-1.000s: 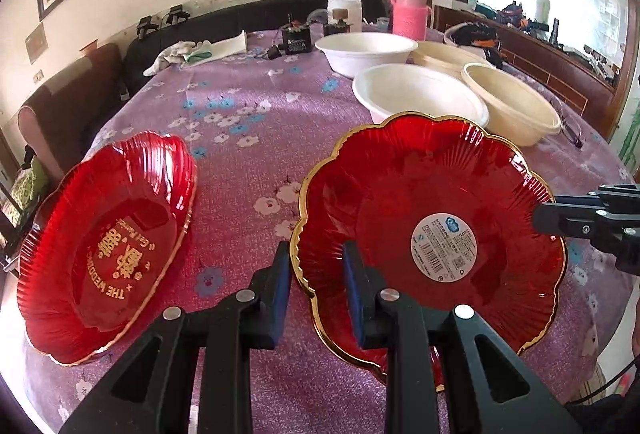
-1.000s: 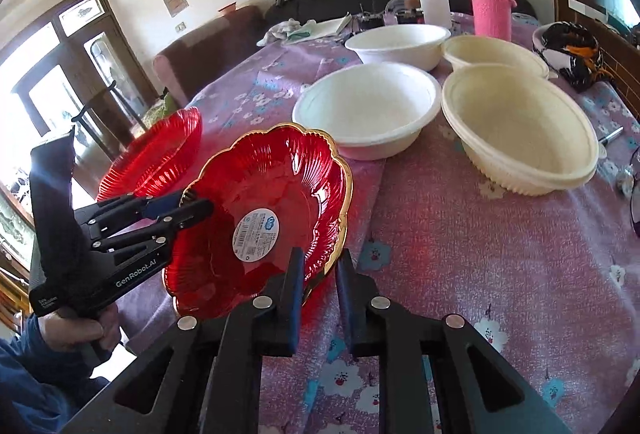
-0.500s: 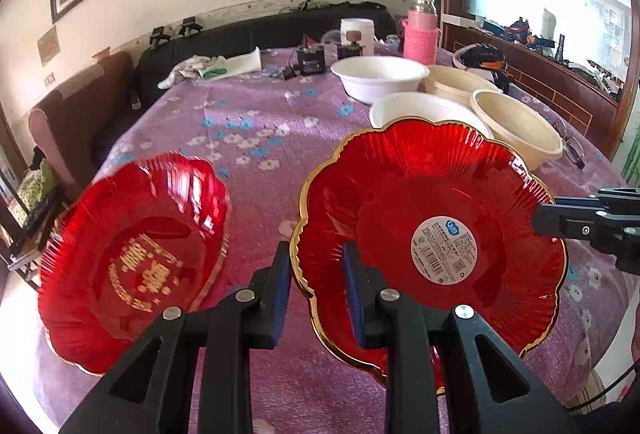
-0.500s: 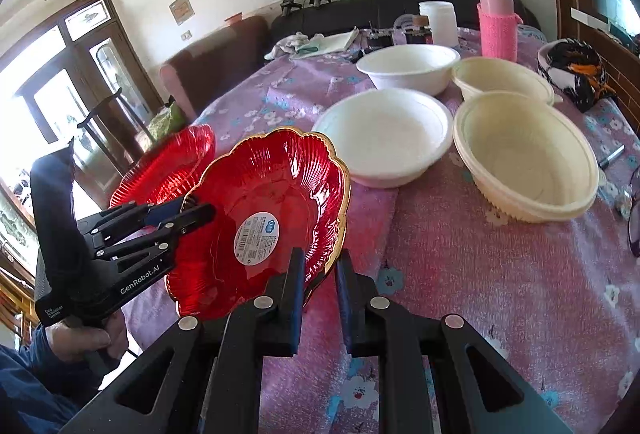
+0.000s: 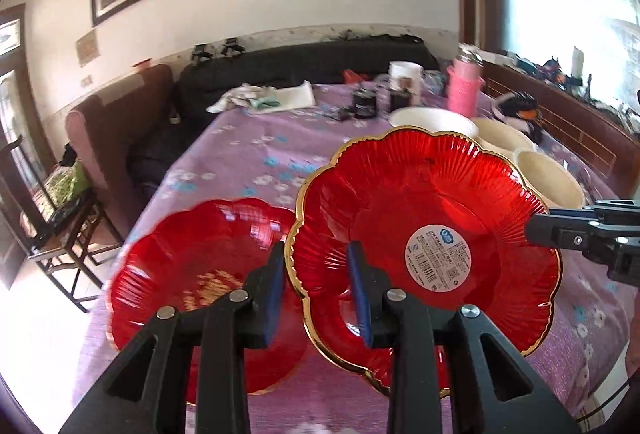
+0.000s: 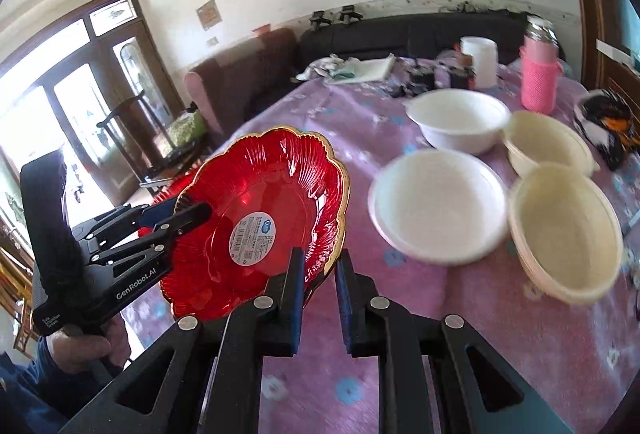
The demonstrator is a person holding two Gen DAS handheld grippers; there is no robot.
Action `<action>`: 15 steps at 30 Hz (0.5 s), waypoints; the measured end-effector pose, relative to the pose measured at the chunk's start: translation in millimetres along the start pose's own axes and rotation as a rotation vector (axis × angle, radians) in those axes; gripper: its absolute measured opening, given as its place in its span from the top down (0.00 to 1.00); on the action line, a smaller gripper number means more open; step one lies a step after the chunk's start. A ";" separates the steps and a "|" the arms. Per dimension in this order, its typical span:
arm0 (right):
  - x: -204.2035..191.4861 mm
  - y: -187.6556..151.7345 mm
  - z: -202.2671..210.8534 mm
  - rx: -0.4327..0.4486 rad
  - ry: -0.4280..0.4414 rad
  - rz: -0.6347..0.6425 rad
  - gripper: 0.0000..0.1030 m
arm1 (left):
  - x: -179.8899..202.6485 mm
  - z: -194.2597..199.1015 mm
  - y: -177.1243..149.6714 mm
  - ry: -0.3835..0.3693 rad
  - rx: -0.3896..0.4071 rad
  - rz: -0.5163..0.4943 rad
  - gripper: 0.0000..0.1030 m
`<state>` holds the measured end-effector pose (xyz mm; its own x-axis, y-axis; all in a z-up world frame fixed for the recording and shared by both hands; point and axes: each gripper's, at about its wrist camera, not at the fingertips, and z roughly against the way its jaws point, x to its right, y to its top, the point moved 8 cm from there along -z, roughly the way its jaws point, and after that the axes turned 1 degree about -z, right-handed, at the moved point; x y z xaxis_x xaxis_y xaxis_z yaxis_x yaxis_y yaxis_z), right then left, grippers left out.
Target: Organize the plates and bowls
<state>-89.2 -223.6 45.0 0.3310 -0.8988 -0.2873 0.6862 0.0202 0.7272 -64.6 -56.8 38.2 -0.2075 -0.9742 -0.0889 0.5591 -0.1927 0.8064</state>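
Clearly, the gold-rimmed red plate [image 5: 424,246] is being carried clear of the table [image 6: 400,362], pinched at two opposite edges so that its wide, shallow body cannot swing or tip. It is held tilted, its labelled face turned toward both cameras, and in the left wrist view it hangs just beside and partly in front of the second red plate [image 5: 200,274], which lies on the table. That placement suggests the held plate is meant to be stacked on its match, though this is only a judgement.

The left gripper [image 5: 318,288] is closed to a narrow gap on the near rim of the gold-rimmed red plate: one finger is seen outside the gilt edge, the other inside the dish. The right gripper [image 6: 318,292] is likewise closed to a narrow gap on the opposite rim, with the scalloped edge passing between its fingers. Nothing else is touched by either gripper.

Beyond the gold-rimmed red plate, on its far right side, two white bowls [image 6: 438,204] and two cream bowls [image 6: 566,226] are set close together on the table, unstacked. They are well apart from both grippers, so the bowls appear to be left for a later step.
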 end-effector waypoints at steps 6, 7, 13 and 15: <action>-36.7 23.2 -29.4 -0.006 0.046 0.052 0.84 | -47.8 7.0 1.5 0.086 0.007 0.066 0.72; -42.7 26.4 -35.6 -0.010 0.054 0.057 0.84 | -56.6 8.1 0.5 0.098 0.005 0.080 0.72; -78.7 37.9 -71.5 -0.042 0.084 0.113 0.83 | -101.3 11.4 -10.2 0.161 -0.007 0.154 0.70; -88.4 37.8 -83.3 -0.051 0.083 0.136 0.83 | -111.9 6.4 -15.5 0.173 -0.022 0.171 0.69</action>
<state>-38.6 -106.8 46.0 0.4744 -0.8469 -0.2402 0.6625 0.1638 0.7310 -55.2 55.9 39.5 0.0312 -0.9981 -0.0523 0.5921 -0.0237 0.8055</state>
